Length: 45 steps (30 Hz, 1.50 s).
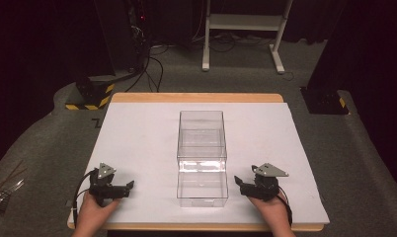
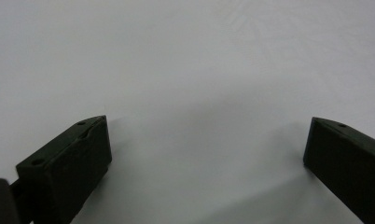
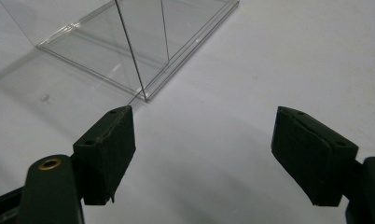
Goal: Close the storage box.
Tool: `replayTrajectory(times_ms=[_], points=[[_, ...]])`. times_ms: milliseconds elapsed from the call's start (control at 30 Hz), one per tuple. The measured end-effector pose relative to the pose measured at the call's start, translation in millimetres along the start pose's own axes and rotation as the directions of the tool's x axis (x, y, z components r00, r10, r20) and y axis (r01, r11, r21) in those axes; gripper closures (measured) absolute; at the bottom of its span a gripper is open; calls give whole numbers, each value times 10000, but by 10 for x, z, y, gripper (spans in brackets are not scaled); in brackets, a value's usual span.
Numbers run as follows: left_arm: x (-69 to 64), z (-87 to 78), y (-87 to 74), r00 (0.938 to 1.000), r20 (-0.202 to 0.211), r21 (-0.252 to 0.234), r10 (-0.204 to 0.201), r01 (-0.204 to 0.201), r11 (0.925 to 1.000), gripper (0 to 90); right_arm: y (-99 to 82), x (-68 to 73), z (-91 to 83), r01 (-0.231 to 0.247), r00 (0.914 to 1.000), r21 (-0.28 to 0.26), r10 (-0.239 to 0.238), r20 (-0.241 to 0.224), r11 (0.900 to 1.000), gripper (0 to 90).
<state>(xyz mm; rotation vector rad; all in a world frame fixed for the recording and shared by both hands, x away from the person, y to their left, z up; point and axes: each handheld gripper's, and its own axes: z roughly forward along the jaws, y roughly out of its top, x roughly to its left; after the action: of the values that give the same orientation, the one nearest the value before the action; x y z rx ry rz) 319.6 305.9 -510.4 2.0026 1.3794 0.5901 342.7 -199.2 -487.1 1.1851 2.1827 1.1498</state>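
Clear box (image 1: pixel 202 158), one, on white mat (image 1: pixel 137 143), two tongs, left tongs (image 1: pixel 129 186) spread, right tongs (image 1: pixel 238 182) spread, both apart from it

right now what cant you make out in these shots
- Clear box: its top open or lidded, high view, walls too transparent to tell.
- Clear box, right gripper view: top edge of the frame cuts it off.
- Left gripper: what lies ahead of it, its own view shows plain white mat.

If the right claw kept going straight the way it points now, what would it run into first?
Most likely the clear box: the right claw, jaws wide open, points toward its near corner across the white sheet. Depth is hard to judge.
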Motion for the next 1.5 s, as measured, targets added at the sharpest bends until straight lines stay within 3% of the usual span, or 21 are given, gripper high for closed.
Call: replayTrajectory(times_ms=[433,1500], points=[[0,0,0,10000,-1,0,6,-6,10000,10,53,71,-109,365,9993,-370,-368,-77,9986,219],[0,0,-1,10000,0,-5,-3,3,10000,10,200,190,-431,450,9988,-1281,-474,-157,9907,209]])
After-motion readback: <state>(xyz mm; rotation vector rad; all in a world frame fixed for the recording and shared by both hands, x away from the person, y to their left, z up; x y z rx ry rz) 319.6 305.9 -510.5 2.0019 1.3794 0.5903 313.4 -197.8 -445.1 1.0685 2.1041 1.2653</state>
